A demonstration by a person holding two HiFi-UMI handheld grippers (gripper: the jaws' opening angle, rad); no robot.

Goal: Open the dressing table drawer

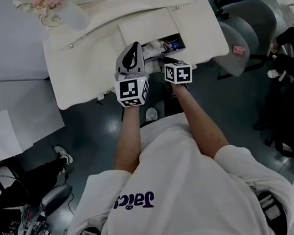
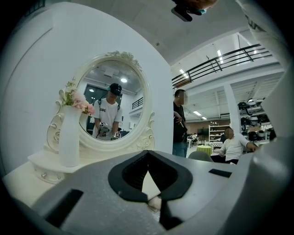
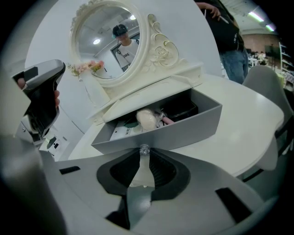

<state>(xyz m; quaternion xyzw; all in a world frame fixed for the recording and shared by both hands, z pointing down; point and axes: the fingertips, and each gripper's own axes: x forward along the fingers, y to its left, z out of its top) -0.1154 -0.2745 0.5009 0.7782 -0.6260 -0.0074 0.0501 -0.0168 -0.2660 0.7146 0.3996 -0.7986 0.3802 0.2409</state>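
The white dressing table (image 1: 82, 63) carries an oval mirror (image 3: 108, 41) and a white vase of pink flowers (image 2: 69, 137). Its grey drawer (image 3: 183, 131) stands pulled out, with a cream puff, a pink item and a black case inside. My right gripper (image 3: 143, 155) points down at the drawer front and is shut on the small clear knob (image 3: 144, 149). In the head view it (image 1: 164, 61) sits at the drawer's (image 1: 160, 46) front edge. My left gripper (image 1: 133, 49) is held level over the tabletop beside the drawer. Its jaws (image 2: 154, 201) meet at the tips with nothing in them.
A grey chair (image 1: 249, 30) with a pink thing on it stands right of the table. One person stands (image 2: 180, 121) and another sits (image 2: 234, 144) beyond the table. A white desk with paper (image 1: 4, 132) lies at the left, and more people sit around the edges.
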